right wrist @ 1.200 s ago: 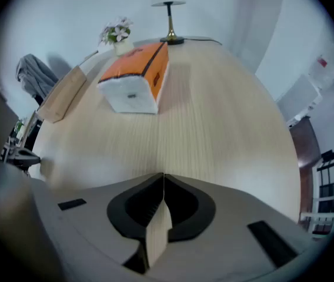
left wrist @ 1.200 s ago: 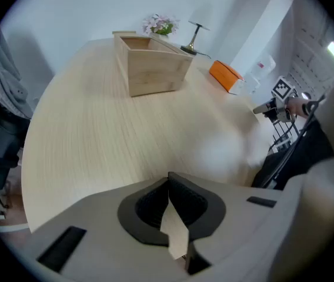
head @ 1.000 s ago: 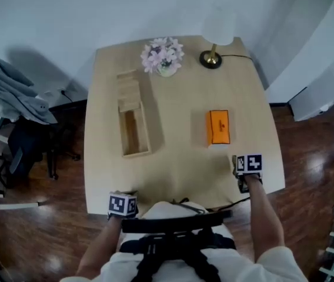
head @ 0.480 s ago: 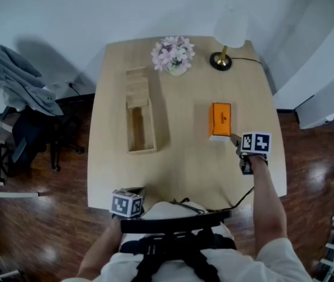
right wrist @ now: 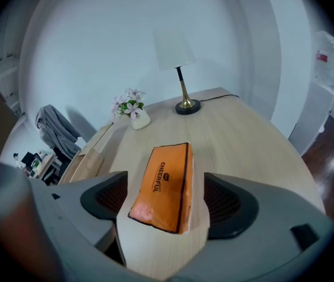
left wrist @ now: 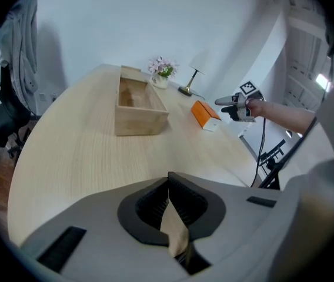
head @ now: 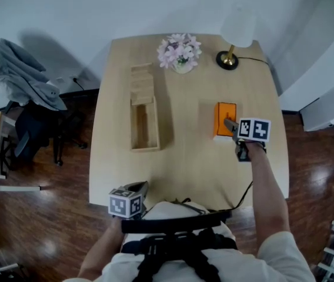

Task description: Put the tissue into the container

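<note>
On the table, tissue box between just-opened right gripper jaws, seemingly untouched; left gripper closed.

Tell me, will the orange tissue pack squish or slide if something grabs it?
Probably squishes a little: the pack looks like wrapped tissues, not a hard block. Likely light for its size. It lies flat on the smooth table, so a nudge may slide it, but it shouldn't roll or tip.

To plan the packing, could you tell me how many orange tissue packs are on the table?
1: the orange rectangular tissue pack lies on the light wooden table's right half in the head view. The long wooden container's far end could hide more.
</note>
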Action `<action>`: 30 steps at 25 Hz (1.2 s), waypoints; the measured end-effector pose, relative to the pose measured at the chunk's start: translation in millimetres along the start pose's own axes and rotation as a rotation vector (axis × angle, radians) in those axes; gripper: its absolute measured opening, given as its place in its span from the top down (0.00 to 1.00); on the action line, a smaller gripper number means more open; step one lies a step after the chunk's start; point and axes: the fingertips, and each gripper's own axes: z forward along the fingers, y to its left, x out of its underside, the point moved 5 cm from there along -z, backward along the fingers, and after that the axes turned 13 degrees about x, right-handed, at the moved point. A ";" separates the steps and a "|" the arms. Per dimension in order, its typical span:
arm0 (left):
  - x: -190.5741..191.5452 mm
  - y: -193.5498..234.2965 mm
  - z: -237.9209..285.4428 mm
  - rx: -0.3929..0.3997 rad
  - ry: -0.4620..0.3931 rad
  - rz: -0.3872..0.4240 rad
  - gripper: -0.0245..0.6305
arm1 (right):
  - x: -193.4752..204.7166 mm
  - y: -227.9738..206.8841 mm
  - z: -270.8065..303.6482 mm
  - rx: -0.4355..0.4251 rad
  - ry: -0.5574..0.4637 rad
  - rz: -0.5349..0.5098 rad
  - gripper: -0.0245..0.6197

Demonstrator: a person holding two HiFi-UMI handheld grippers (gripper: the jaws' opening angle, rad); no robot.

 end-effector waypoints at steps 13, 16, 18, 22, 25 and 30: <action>-33.0 -13.9 -12.2 0.046 -0.137 -0.022 0.96 | 15.7 31.1 55.8 0.110 0.109 -0.140 0.25; -29.5 -16.4 -10.8 0.049 -0.129 -0.028 0.96 | 23.4 34.2 58.3 0.090 0.129 -0.144 0.25; -30.0 -17.4 -11.5 0.048 -0.128 -0.029 0.96 | 22.3 30.4 54.7 0.089 0.120 -0.128 0.25; -33.0 -15.7 -18.0 0.024 -0.136 -0.033 0.96 | 13.7 13.7 51.8 0.146 0.081 -0.109 0.25; -31.9 -19.5 -20.7 0.013 -0.143 -0.039 0.96 | 17.9 17.8 55.2 0.117 0.103 -0.084 0.25; -28.2 -28.6 -18.8 0.038 -0.143 -0.034 0.96 | 28.1 19.9 65.4 0.106 0.124 -0.043 0.25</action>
